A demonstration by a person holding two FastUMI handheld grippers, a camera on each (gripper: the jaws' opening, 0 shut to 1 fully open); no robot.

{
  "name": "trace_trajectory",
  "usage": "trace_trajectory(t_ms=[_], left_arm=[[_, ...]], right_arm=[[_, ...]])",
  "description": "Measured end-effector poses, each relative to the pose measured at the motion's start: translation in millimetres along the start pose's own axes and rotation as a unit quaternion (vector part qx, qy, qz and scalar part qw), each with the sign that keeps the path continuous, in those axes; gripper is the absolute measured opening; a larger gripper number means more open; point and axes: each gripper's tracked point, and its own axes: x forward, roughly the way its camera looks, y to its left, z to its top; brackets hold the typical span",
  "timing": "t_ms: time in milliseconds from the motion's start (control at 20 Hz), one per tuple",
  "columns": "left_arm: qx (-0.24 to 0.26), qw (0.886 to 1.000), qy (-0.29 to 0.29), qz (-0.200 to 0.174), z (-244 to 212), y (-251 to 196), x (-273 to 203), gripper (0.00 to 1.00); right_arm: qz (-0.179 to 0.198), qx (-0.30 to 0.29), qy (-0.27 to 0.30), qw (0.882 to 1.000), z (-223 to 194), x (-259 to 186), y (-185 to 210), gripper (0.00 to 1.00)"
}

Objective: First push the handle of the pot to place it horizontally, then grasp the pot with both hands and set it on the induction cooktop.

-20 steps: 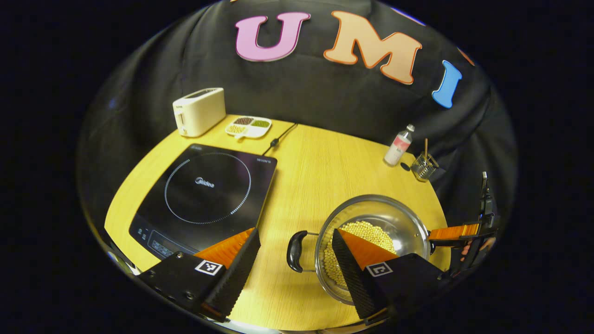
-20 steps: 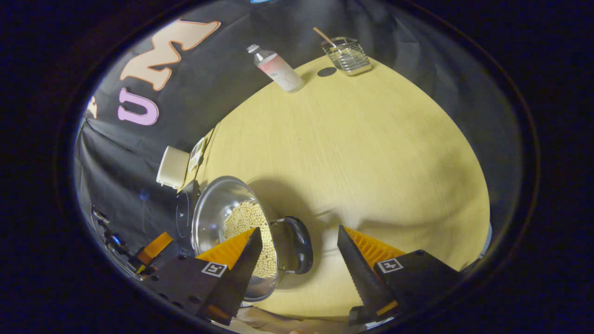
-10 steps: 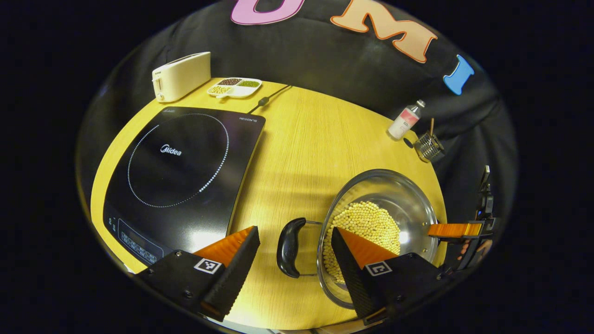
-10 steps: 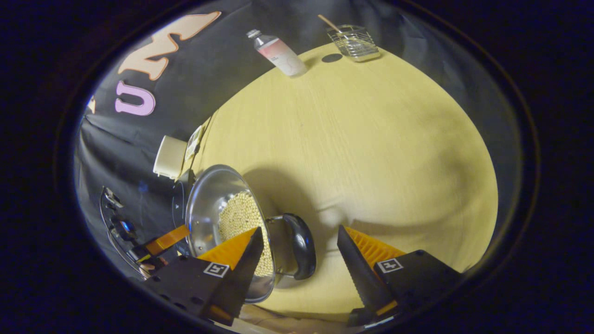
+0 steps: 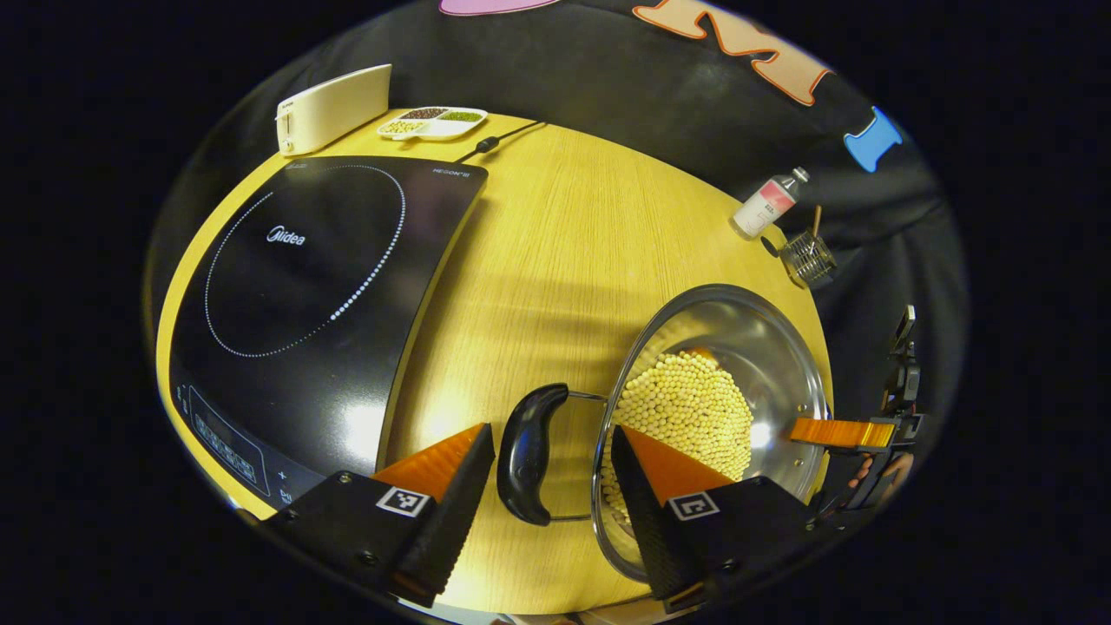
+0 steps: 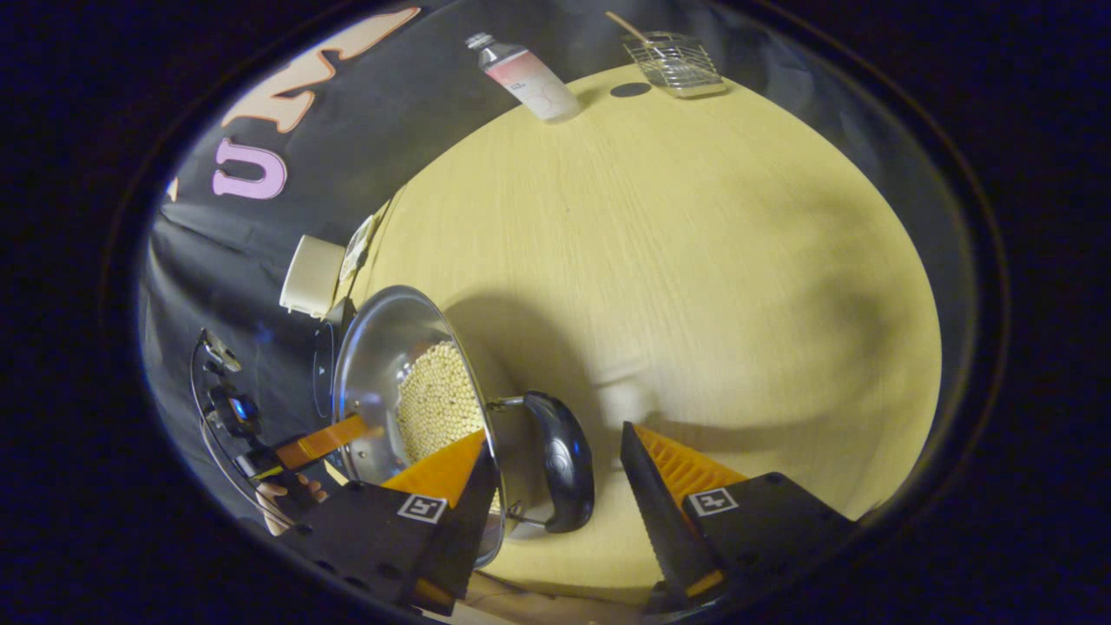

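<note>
1. Your left gripper (image 5: 551, 464) is wide open and straddles the pot's black side handle (image 5: 526, 451) in the left gripper view. One finger is just outside the handle on the cooktop side; the other reaches over the rim into the bowl. Neither finger presses on the handle.
2. Your right gripper (image 6: 555, 473) is also spread wide. The opposite black handle (image 6: 562, 460) lies between its fingers, one finger over the rim and one over bare table. You have no grip on it.
3. The pot (image 5: 764, 347) is polished steel, shallow and wide, with a bright reflective wall. A bed of small pale yellow beans (image 5: 686, 408) covers its bottom.
4. Each handle is a curved black grip on two thin wire struts standing off the rim.
5. The pot rests on the round wooden table (image 5: 555, 260) near its front edge. It is beside the induction cooktop (image 5: 304, 269) and clear of it, with a strip of bare wood between.
6. The cooktop is a glossy black slab with a dotted ring, filling the table's left side. Its cord (image 5: 503, 137) runs to the far edge.
7. At the far edge behind the cooktop: a cream toaster (image 5: 330, 108) and a divided dish (image 5: 431, 122).
8. At the far right edge: a bottle (image 5: 765, 204) and a wire basket (image 5: 807, 259).
</note>
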Motion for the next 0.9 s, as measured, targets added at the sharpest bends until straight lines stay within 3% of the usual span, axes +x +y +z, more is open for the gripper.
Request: trace_trajectory(t_ms=[100,200,250,300,350,400,500,550,750,800,900], left_arm=[[0.004,1.000,0.010,-0.006,-5,-5,3,0.80],[0.016,1.000,0.017,0.001,-7,-4,6,0.86],[0.023,1.000,0.020,0.006,-7,-3,6,0.87],[0.030,0.999,0.023,0.015,-8,0,6,0.80],[0.036,0.999,0.025,0.027,-8,7,6,0.76],[0.031,0.999,0.029,0.030,-7,8,8,0.72],[0.014,0.999,0.033,0.027,-8,5,6,0.67],[0.013,0.999,0.033,0.025,-7,5,6,0.64],[0.003,0.999,0.025,0.023,-7,5,5,0.61],[0.000,1.000,0.022,0.022,-7,5,6,0.60],[-0.008,1.000,0.020,0.020,-9,3,4,0.59]], right_arm=[[0.000,-0.003,0.001,1.000,-1,2,0,0.75],[0.009,-0.002,0.004,1.000,-2,5,4,0.75],[0.010,-0.001,0.006,1.000,-3,4,7,0.67],[0.008,-0.006,0.007,1.000,-4,6,6,0.64],[0.004,-0.009,0.009,1.000,-5,8,6,0.64],[0.015,-0.009,0.011,1.000,-8,8,11,0.74],[0.005,-0.010,0.010,1.000,-6,12,8,0.51],[0.003,-0.008,0.012,1.000,-6,13,8,0.57],[0.001,-0.011,-0.003,1.000,-4,11,8,0.47],[-0.001,-0.013,-0.006,1.000,-4,10,8,0.53],[-0.003,-0.017,-0.011,1.000,-4,8,8,0.53]])
